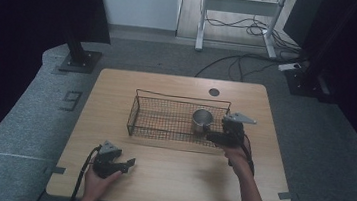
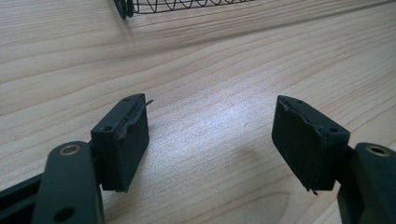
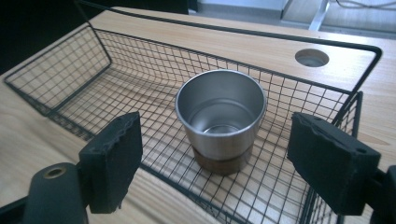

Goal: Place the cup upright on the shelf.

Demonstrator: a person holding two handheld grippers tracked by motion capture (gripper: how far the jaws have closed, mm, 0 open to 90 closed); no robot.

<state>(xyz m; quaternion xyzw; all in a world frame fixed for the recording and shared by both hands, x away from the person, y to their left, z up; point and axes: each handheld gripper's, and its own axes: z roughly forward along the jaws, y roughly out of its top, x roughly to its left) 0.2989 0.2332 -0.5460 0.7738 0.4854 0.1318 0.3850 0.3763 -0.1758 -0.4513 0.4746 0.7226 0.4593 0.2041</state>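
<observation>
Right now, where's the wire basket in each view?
High view: wire basket at table centre, slightly right, its right end by the right gripper.
Left gripper view: one basket corner at the top edge, left of middle.
Right gripper view: basket spans the frame beyond the open jaws, steel cup inside.
Shared landmark: the light wood table.

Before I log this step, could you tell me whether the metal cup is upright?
Upright: the metal cup stands on its base in the wire basket, mouth up.
</observation>
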